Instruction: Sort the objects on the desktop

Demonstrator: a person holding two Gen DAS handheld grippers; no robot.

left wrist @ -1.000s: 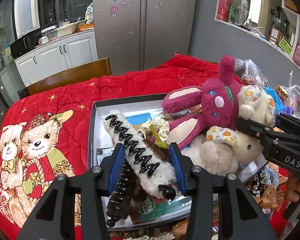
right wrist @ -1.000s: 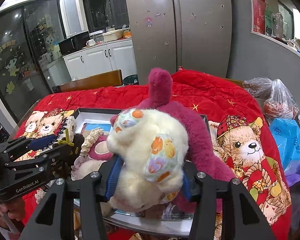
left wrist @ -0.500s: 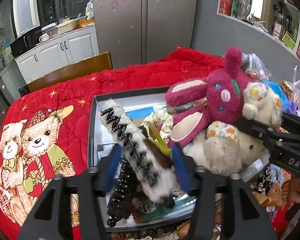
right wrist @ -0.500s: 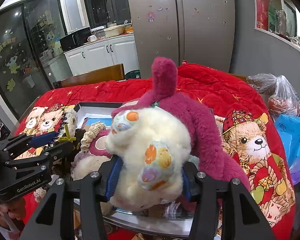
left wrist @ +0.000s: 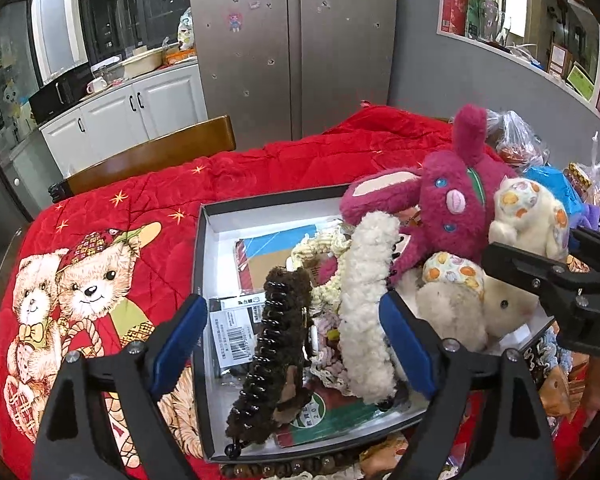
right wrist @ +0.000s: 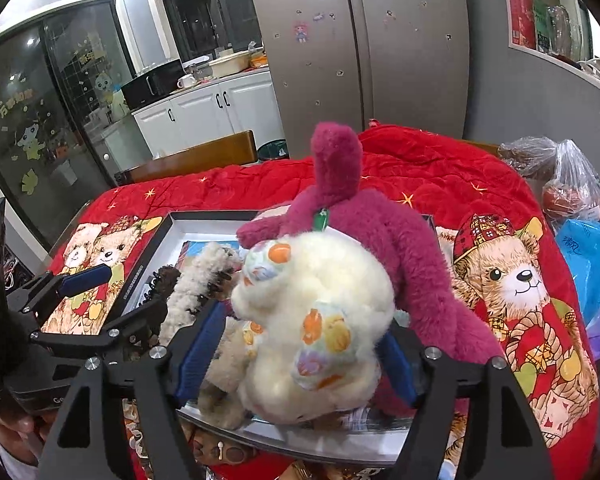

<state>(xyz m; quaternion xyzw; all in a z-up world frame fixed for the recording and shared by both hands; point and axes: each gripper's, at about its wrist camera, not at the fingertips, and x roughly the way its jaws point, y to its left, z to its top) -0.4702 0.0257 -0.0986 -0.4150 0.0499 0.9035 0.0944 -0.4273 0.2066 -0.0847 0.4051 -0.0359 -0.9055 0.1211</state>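
A black-rimmed open box (left wrist: 199,264) on the red quilt holds plush toys and hair clips. My left gripper (left wrist: 292,344) is open over it; a fluffy cream hair claw (left wrist: 366,304) and a brown fuzzy claw (left wrist: 274,352) lie loose between its blue pads. My right gripper (right wrist: 300,340) is shut on a cream plush toy with orange spots (right wrist: 316,320), held over the box's right part. A magenta plush rabbit (right wrist: 380,240) lies behind it, also in the left wrist view (left wrist: 444,204).
The red teddy-print quilt (left wrist: 100,248) covers the table. Plastic bags (right wrist: 568,184) and a blue packet (right wrist: 592,264) lie at the right. A wooden chair back (left wrist: 152,152) stands beyond the table. A bead string (left wrist: 284,470) lies at the box's near rim.
My left gripper has opened and let go of the cream hair claw, which now rests tilted in the box. My right gripper has kept hold of the cream plush and shifted slightly.
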